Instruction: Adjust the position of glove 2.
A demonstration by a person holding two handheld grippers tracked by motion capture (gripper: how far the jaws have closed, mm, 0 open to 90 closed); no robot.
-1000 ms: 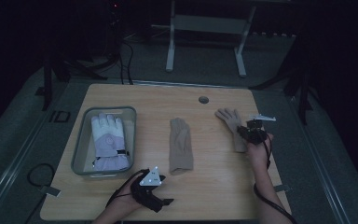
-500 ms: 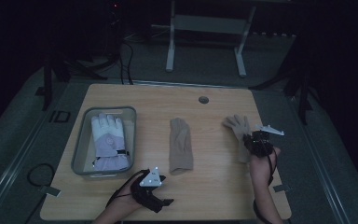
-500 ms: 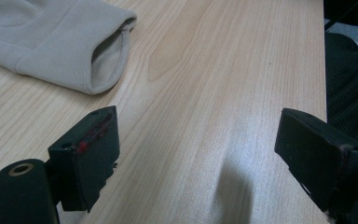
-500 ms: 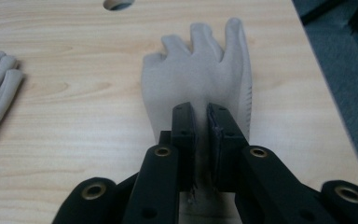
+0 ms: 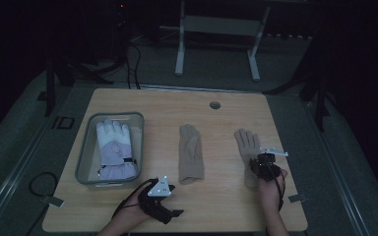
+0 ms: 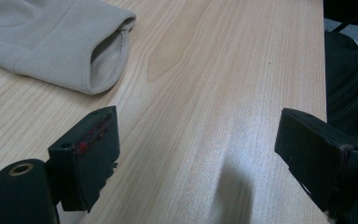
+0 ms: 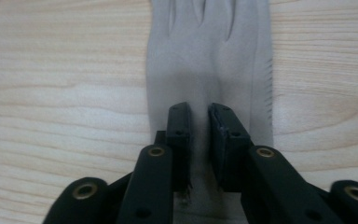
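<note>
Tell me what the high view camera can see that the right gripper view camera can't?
The high view takes in the clear bin holding a white and lilac glove, a second tan glove at mid-table and the left gripper near the front edge. The right gripper view gives a close look at the right gripper with its jaws nearly closed on a pinch of fabric. Both show the tan glove under that gripper and the wooden table.

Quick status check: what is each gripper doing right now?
Left gripper: open, holding nothing, above bare table.
Right gripper: closed on the beige glove at its cuff end.
</note>
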